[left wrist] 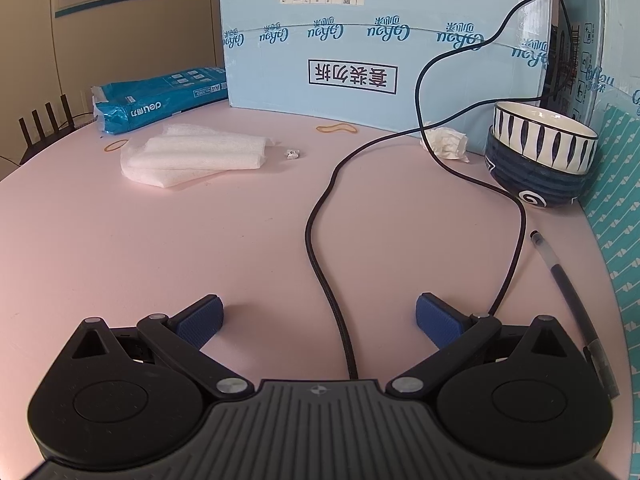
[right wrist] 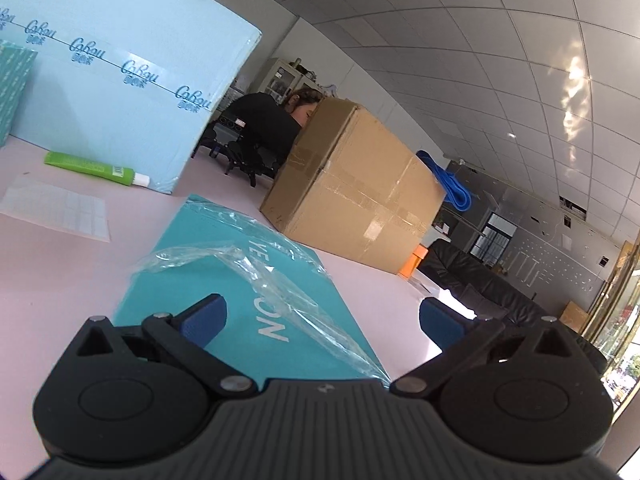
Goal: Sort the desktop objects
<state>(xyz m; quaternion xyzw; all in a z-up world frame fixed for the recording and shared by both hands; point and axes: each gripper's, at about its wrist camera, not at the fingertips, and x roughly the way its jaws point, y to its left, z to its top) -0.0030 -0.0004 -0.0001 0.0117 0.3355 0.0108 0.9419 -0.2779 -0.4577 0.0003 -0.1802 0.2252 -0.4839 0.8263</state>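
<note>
In the left wrist view a black cable [left wrist: 320, 248] snakes down the frame's middle between the spread, empty fingers of the left gripper [left wrist: 319, 318]; stacked bowls [left wrist: 540, 152] sit right, a pen [left wrist: 560, 280] lower right, foam sheets [left wrist: 192, 156] upper left; in the right wrist view the right gripper [right wrist: 322, 320], released and tilted, hovers over a teal box [right wrist: 240, 280] with loose plastic wrap [right wrist: 260, 272]; a green tube [right wrist: 92, 168] lies far left, a cardboard box [right wrist: 356, 196] centre.

We are looking at a pink bench [left wrist: 160, 240] carrying folded white foam sheets [left wrist: 192, 156], a blue paper ream [left wrist: 160, 98], two stacked bowls [left wrist: 540, 152], a pen [left wrist: 560, 276], a black cable [left wrist: 324, 240] and a light-blue carton [left wrist: 380, 40]; a teal box [right wrist: 256, 300], green tube [right wrist: 92, 168] and brown carton [right wrist: 352, 200] are also resting there.
</note>
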